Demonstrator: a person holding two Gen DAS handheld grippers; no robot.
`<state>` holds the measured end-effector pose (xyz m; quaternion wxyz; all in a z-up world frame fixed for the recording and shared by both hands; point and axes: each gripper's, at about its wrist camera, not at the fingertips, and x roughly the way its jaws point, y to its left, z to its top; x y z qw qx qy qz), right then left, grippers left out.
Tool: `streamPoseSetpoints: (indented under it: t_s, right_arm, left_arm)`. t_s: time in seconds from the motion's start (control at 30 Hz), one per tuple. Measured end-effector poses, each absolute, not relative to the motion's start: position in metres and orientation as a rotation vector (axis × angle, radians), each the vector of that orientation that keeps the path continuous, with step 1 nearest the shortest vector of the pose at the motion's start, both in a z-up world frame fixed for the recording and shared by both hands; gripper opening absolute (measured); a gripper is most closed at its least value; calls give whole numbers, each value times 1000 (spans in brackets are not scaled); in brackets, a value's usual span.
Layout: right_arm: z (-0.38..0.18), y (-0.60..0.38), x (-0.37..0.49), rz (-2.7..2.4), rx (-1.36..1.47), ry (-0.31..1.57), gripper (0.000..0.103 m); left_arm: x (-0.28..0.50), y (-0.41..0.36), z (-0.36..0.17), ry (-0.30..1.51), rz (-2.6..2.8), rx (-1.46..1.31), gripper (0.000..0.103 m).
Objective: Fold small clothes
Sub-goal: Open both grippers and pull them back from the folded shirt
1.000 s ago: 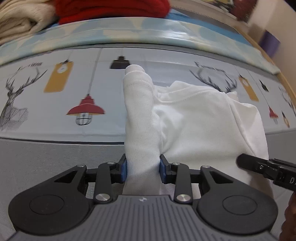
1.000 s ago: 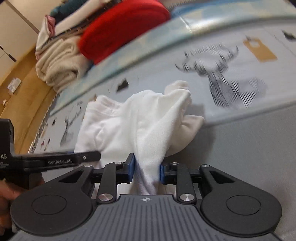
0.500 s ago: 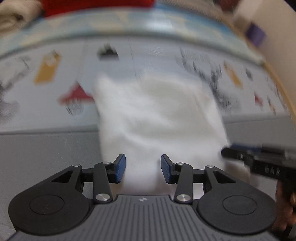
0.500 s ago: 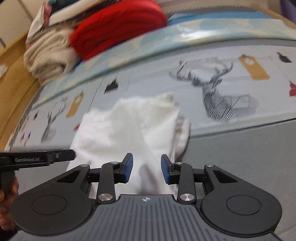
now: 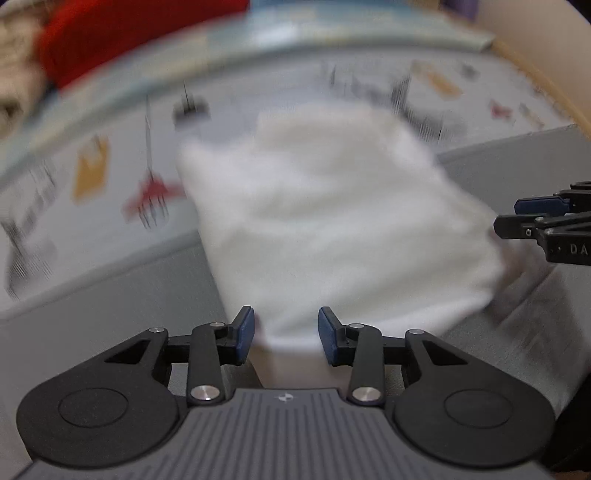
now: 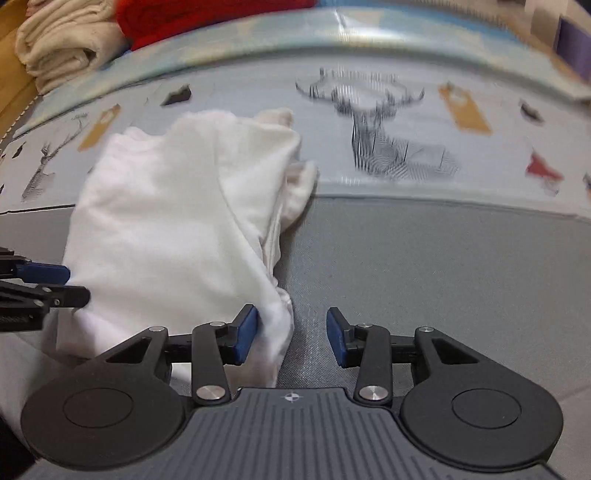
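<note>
My fingers are black with blue pads. The garment filling the centre left of the right view is plain white. It lies on a grey woven bench and a pale grey cloth printed with black line-drawn deer heads, mustard tags and red lamps. At the upper left sit a folded cream knit and a solid red one.
</note>
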<state>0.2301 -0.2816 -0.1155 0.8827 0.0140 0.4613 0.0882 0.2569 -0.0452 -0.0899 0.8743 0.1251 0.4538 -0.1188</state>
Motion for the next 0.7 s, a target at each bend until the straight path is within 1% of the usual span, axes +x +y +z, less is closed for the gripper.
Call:
streamPoseSetpoints:
  t_s: [0.03,0.07,0.1,0.13,0.2,0.23,0.3,0.37,0.47,0.53,0.57,0.63,0.7]
  right_arm:
    - [-105,-281,221,189,8,909,42]
    - [-92,-281,212,192,-4,854,42]
    - [-82,-283,206,186,-3,815,42]
    - [-71,-285,199,173,5,778,43]
    - [-48,-290,184,150,45,705,50]
    - [-39,-293,176,146,71,676,55]
    - [-22,-295,154,137,116,608,79]
    - [-18,-294,130,135,131,548,87]
    - [-29,-283,95,135,115,531,88]
    - [-30,-276,79,144,144,522,88]
    - [-32,-271,73,149,151,518,90]
    - [-34,-261,63,139,121,524,90]
    - [-39,-251,60,115,71,530,90]
  left_arm:
    - [250,-41,-79,901,-251,233,50]
    - [244,-36,-68,866,-245,201,59]
    - [237,-32,-56,834,-232,180,64]
    - [230,-29,-45,797,-223,168,67]
    - [208,-20,-26,725,-204,159,85]
    - [195,-17,-19,690,-184,160,85]
    - [168,-13,-9,627,-150,158,85]
    - [136,-13,-5,557,-108,154,86]
    - [95,-20,-12,523,-99,140,86]
    - [74,-26,-29,531,-89,129,92]
    - [69,-27,-38,562,-89,116,97]
    - [70,-30,-49,659,-94,73,97]
    - [73,-30,-52,677,-108,54,97]
